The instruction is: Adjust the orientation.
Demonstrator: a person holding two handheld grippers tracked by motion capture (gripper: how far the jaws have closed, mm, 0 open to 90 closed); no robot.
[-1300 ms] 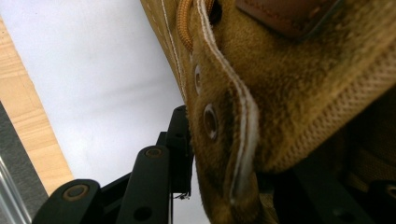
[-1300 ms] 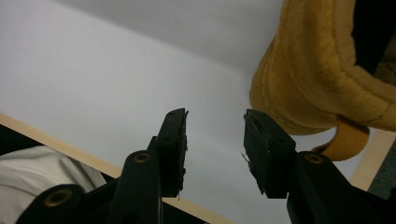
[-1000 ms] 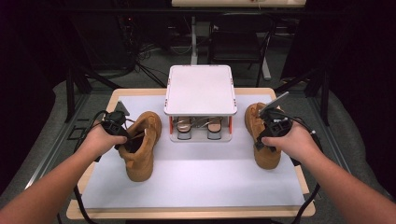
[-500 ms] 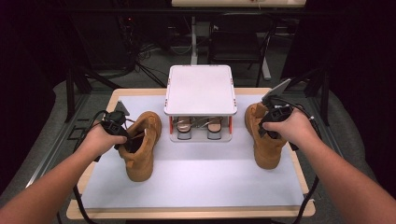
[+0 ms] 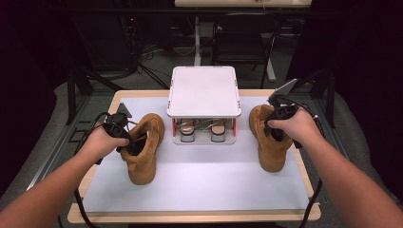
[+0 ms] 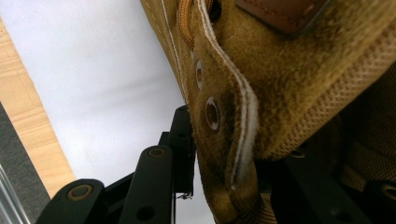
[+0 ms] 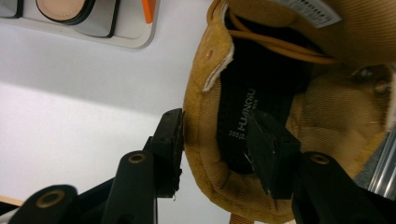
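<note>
High view: a tan left boot (image 5: 141, 151) stands at lower left of the white mat (image 5: 199, 185), the left gripper (image 5: 124, 137) clamped on its collar. The right boot (image 5: 269, 137) stands at right, beside a white rack (image 5: 203, 95).

Left gripper view: jaws pinch the suede flap.

Right gripper view: the right gripper (image 7: 215, 144) straddles the collar (jaws just opening, inner one apart).

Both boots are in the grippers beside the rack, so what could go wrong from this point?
1. The right gripper straddles the right boot collar, and its jaws have just been opening; one pad stands off the lining, so a lift now could slip.
2. The left gripper pinches only the soft eyelet flap of the left boot, which may fold or tip.
3. The shoe rack stands close between them; a swing could bump it.
</note>
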